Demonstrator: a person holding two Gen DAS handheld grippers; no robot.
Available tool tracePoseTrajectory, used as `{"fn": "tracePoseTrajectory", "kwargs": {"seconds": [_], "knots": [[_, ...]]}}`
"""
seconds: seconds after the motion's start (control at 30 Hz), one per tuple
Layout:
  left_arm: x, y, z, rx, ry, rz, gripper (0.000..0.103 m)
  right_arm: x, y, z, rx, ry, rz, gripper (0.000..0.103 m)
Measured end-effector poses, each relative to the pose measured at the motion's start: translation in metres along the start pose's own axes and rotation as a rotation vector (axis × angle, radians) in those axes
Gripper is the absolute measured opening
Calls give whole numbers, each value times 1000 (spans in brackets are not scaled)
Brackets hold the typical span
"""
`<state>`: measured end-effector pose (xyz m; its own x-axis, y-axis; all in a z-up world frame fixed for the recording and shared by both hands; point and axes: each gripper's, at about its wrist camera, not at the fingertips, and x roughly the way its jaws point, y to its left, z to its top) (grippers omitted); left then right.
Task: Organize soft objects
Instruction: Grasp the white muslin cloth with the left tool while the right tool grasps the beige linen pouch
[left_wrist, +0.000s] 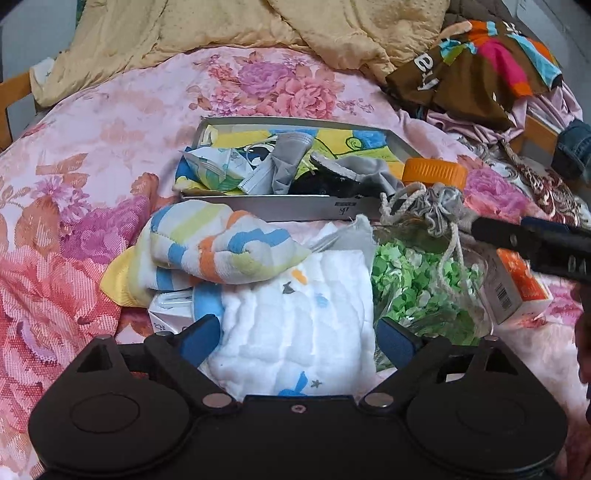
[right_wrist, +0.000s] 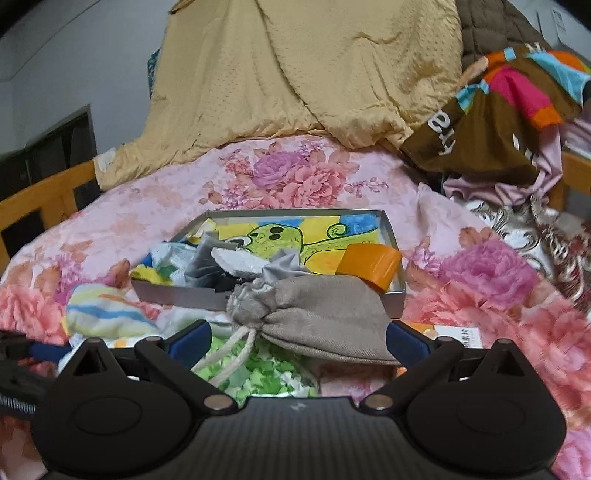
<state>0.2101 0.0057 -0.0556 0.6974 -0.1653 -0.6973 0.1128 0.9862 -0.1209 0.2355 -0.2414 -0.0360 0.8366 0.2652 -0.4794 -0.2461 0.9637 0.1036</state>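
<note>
A shallow grey tray (left_wrist: 280, 210) with a cartoon lining sits on the floral bed and holds masks, a packet and grey cloths; it also shows in the right wrist view (right_wrist: 391, 299). My left gripper (left_wrist: 295, 332) is shut on a white quilted cloth (left_wrist: 295, 325), with a striped towel (left_wrist: 221, 251) lying just beyond it. My right gripper (right_wrist: 297, 332) is shut on a grey drawstring pouch (right_wrist: 325, 317) and holds it above a bag of green bits (right_wrist: 258, 373), just in front of the tray. The pouch's gathered neck (left_wrist: 439, 206) shows in the left view.
An orange lid (left_wrist: 434, 173) rests at the tray's right end. An orange-and-white box (left_wrist: 517, 291) and the bag of green bits (left_wrist: 413, 280) lie at right. A tan quilt (left_wrist: 221, 33) and piled clothes (left_wrist: 480, 74) fill the back. A small white carton (left_wrist: 168, 317) lies under the towel.
</note>
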Motion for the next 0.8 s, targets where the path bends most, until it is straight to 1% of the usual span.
{"fn": "tracePoseTrajectory", "kwargs": {"seconds": [0.17, 0.23, 0.3, 0.33, 0.37, 0.4, 0.43, 0.5, 0.57, 0.8], "knots": [[2, -4, -3, 50, 2, 14, 92, 9, 3, 1, -23, -31, 26, 103], [2, -5, -4, 54, 0, 25, 89, 17, 6, 2, -35, -25, 28, 102], [2, -8, -6, 69, -1, 52, 83, 24, 8, 2, -42, -25, 30, 101], [1, -10, -7, 81, -2, 72, 81, 26, 10, 2, -44, -24, 22, 95], [1, -13, -8, 99, -1, 90, 76, 29, 11, 2, -48, -18, 14, 90], [1, -16, -9, 125, 1, 111, 71, 32, 12, 2, -53, -6, 11, 80], [1, -20, -12, 158, 3, 135, 69, 35, 13, 2, -56, 6, 6, 77], [1, -26, -15, 201, 8, 164, 61, 38, 13, -1, -59, 16, 9, 76], [1, -30, -17, 222, 7, 185, 56, 38, 14, -2, -66, 22, 12, 74], [-1, -35, -17, 201, 18, 195, 41, 38, 16, -5, -51, 43, 40, 60]]}}
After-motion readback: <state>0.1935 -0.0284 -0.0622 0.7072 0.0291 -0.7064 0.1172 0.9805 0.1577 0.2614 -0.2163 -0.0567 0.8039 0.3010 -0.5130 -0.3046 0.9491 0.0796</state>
